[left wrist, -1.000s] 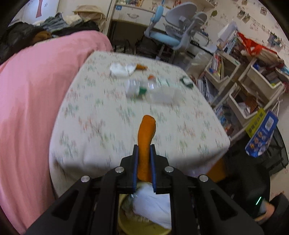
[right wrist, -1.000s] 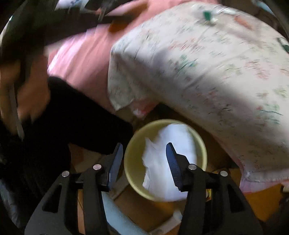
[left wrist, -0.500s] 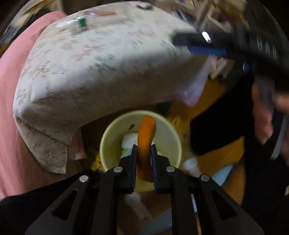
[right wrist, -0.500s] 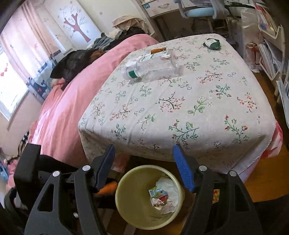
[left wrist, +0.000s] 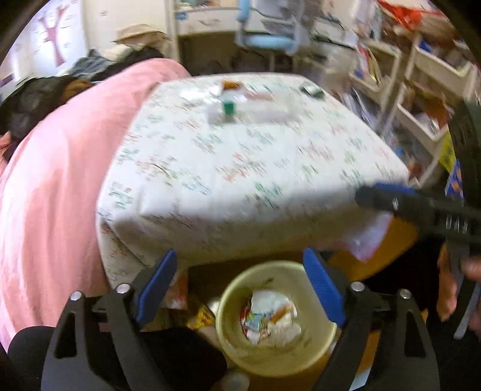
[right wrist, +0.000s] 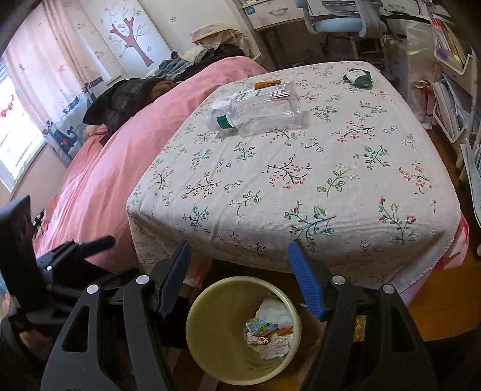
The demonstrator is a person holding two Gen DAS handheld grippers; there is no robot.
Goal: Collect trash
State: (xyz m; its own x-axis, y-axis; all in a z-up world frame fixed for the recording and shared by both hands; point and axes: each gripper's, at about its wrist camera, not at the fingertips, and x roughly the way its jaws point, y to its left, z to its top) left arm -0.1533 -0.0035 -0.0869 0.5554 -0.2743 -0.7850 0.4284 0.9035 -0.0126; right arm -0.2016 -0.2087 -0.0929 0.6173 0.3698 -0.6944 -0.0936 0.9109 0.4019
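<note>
Pale yellow plastic, that is the bin (right wrist: 195, 330) on the floor at the near edge of the counter (right wrist: 300, 186); it sits low between both tools, and inside it lie crumpled white paper (right wrist: 275, 309), a printed wrapper (right wrist: 257, 326) and a small orange piece (right wrist: 284, 330). The left gripper (left wrist: 239, 281) hangs above the bin with its blue-padded jaws spread wide and nothing between them; the right gripper (right wrist: 239, 266) hovers there too, jaws just as wide apart and holding nothing.

On the counter, covered by a white cloth printed with small flowers, more trash lies toward the far side: a clear plastic bottle (right wrist: 264, 115) on its side with a green band at the neck; a second clear bottle (right wrist: 261, 91) with a printed label just behind it, the two touching or nearly so; an orange scrap (right wrist: 266, 83) beyond that, near the far edge; and a dark green crumpled item (right wrist: 357, 76) well apart at the far right corner. A bit of white paper (right wrist: 221, 102) shows beside the bottles on their left.

A bed with a pink cover (right wrist: 120, 156) runs along the left of the counter, dark clothing (right wrist: 126, 96) heaped on it; a light blue chair (right wrist: 342, 18) stands behind, and white shelves (right wrist: 454, 66) crammed with books fill the right side. The left wrist view is blurred, so small detail there is hard to read.
</note>
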